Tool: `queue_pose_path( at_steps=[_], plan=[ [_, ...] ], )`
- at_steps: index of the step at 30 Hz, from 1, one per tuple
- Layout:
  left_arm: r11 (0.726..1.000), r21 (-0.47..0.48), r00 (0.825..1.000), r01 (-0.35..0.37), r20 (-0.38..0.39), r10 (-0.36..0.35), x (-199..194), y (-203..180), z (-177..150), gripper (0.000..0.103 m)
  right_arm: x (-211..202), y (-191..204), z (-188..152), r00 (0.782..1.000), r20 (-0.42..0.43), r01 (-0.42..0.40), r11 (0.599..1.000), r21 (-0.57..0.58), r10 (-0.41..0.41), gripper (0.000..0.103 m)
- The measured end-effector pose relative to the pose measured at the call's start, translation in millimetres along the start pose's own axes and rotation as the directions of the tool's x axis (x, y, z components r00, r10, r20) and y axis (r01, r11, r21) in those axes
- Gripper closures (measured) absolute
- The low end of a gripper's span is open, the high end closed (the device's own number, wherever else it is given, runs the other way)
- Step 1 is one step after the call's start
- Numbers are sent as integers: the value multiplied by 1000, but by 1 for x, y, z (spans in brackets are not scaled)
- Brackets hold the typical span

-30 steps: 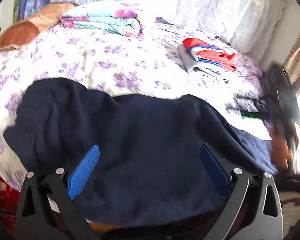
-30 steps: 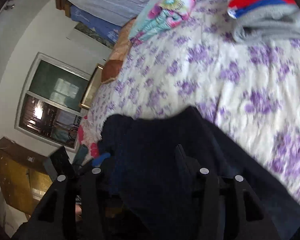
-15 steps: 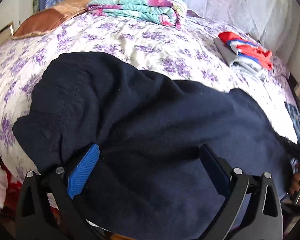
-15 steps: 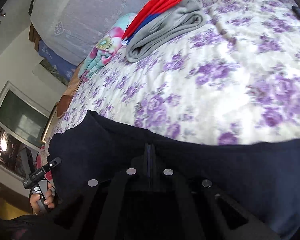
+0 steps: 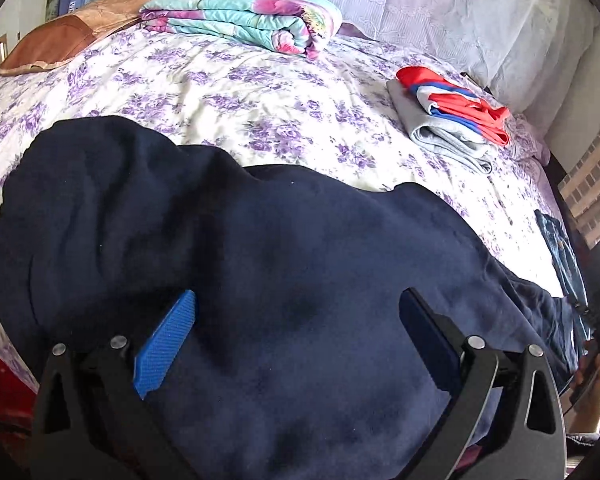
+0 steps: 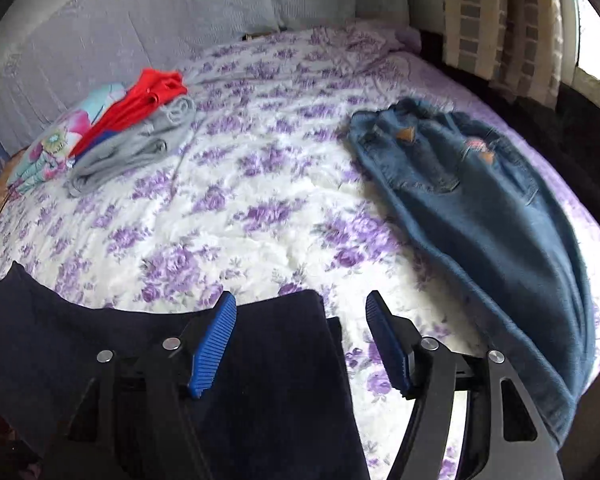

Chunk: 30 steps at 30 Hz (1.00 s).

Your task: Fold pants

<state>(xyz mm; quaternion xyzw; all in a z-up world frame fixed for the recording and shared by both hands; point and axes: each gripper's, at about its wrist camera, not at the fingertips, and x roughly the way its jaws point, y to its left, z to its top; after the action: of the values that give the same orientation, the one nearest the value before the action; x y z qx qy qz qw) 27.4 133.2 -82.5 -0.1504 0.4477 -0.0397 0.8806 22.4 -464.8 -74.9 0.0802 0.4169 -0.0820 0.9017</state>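
- We see the navy pants (image 5: 292, 280) spread along the near edge of the bed (image 5: 260, 100), flatter and wider than half a second ago, when they were still bunched up.
- Our left gripper (image 5: 300, 320) hangs over the pants with its jaws wide apart and nothing between them, as it was half a second ago.
- Our right gripper (image 6: 300, 340) has changed: half a second ago its jaws were pressed together on the navy cloth; now they stand apart, the pants' end (image 6: 276, 360) lying loose beneath the left finger (image 6: 214, 346).
- The right view has swung away from the window and now faces the blue jeans (image 6: 480, 208), which lie on the bed to the right of the pants, apart from them.
- Beyond the pants, the folded grey, red and blue clothes (image 5: 448, 116) sit near the far side of the bed, with the folded floral blanket (image 5: 244, 16) further off.
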Motion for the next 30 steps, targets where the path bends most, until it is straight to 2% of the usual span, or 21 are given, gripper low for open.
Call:
queue_pose_path(
  at_steps=[1,4,7,9,12,14,15,16,18,19,20,21,22,23,26,28,29,30],
  plan=[
    [1000,-8,1000,-1,0,1,0,1,0,5,8,1,-3,999,-31,13,1000,6,-12,94],
    [999,-32,1000,3,8,-2,-2,4,-3,5,-9,-11,-6,999,46,22,999,40,-24,97],
    [999,-42,1000,4,10,-4,0,10,-5,5,2,-30,-12,1000,15,5,995,95,-7,97],
    [1000,-22,1000,-12,9,13,2,7,-5,5,5,-27,-17,999,40,3,997,74,-6,97],
    [999,-6,999,-32,4,32,3,4,-5,5,-11,-31,-17,995,95,-33,995,97,23,93],
    [1000,-6,1000,-25,2,25,0,5,-6,5,-33,-40,-19,991,129,-46,990,132,29,81],
    [1000,-8,1000,-21,2,21,-2,6,-8,5,-47,-42,-23,989,145,-41,990,132,22,67],
    [1000,-10,1000,-19,0,19,-5,7,-10,5,-62,-43,-30,986,165,-28,991,129,6,59],
    [1000,-4,1000,-19,4,19,-12,7,-14,5,-82,-39,-44,986,169,-14,993,114,-5,54],
    [998,17,999,-52,13,52,-16,7,-17,5,-87,-37,-53,987,163,-17,994,111,-1,53],
    [993,33,993,-116,27,115,-16,8,-20,5,-88,-35,-63,988,153,-21,994,105,5,53],
    [980,25,980,-198,25,197,-10,17,-22,5,-80,-32,-74,993,114,-6,996,89,-4,53],
    [983,-2,983,-183,3,183,-2,27,-23,5,-65,-30,-83,998,55,27,997,66,-31,53],
    [983,0,982,-185,41,185,-2,30,-24,5,-51,-31,-92,999,19,43,997,60,-45,54],
    [975,3,974,-222,50,221,-2,26,-23,5,-67,-43,-102,992,124,-38,986,162,18,55],
    [982,-21,981,-188,46,189,-6,32,-21,5,-85,-48,-106,980,192,-96,978,187,60,54],
    [986,-36,985,-165,44,167,-9,37,-20,7,-88,-46,-107,982,179,-95,980,174,63,54],
    [987,-60,988,-146,38,149,-13,42,-18,12,-87,-46,-108,985,158,-99,980,170,72,54]
  ],
)
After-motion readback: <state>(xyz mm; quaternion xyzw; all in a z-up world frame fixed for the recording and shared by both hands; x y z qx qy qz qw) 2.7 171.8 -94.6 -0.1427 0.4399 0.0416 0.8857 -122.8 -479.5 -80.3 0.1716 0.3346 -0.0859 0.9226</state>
